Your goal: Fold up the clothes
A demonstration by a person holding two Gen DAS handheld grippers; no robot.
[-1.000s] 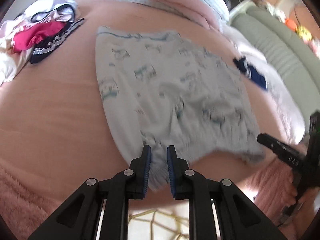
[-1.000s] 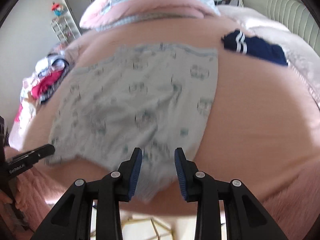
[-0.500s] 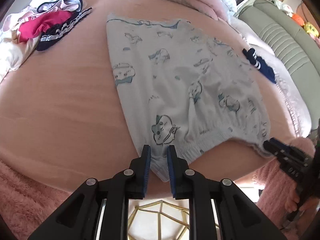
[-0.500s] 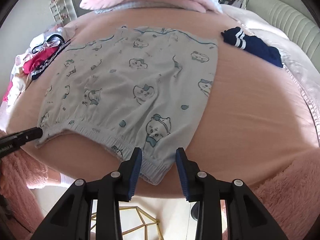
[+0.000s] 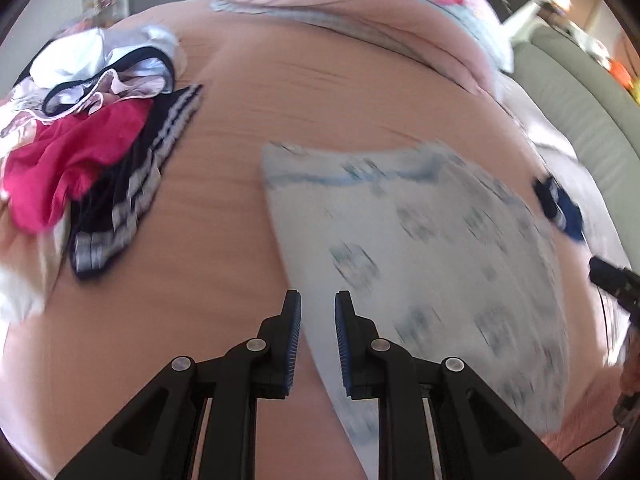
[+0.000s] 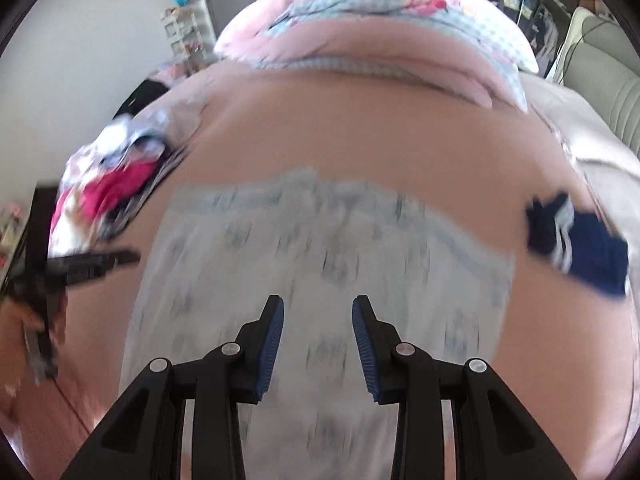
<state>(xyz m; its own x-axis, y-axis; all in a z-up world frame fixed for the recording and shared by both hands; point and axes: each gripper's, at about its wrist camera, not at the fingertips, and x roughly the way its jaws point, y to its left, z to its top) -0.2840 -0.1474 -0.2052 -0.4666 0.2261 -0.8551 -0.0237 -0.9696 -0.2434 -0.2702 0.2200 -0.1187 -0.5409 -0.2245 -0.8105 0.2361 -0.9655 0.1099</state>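
A pale blue printed garment [image 5: 420, 264] lies spread on the pink bed [image 5: 248, 128]; it also shows in the right wrist view [image 6: 320, 264]. Both views are motion-blurred. My left gripper [image 5: 317, 312] is over the garment's left edge, its jaws a narrow gap apart, and cloth shows between them; whether they grip it is unclear. My right gripper [image 6: 318, 320] is open above the garment's near middle, with nothing held. The right gripper's tip shows at the right edge of the left wrist view [image 5: 612, 280]. The left gripper shows at the left of the right wrist view [image 6: 92, 262].
A pile of clothes [image 5: 80, 132] with magenta, white and navy striped pieces lies at the left. A navy garment [image 6: 576, 248] lies at the right. Pink and blue pillows [image 6: 372, 32] are at the bed's far end. A grey-green sofa [image 5: 580, 80] stands at the right.
Both grippers have moved forward from the bed's near edge over the garment. The garment's near hem has been carried toward its far edge.
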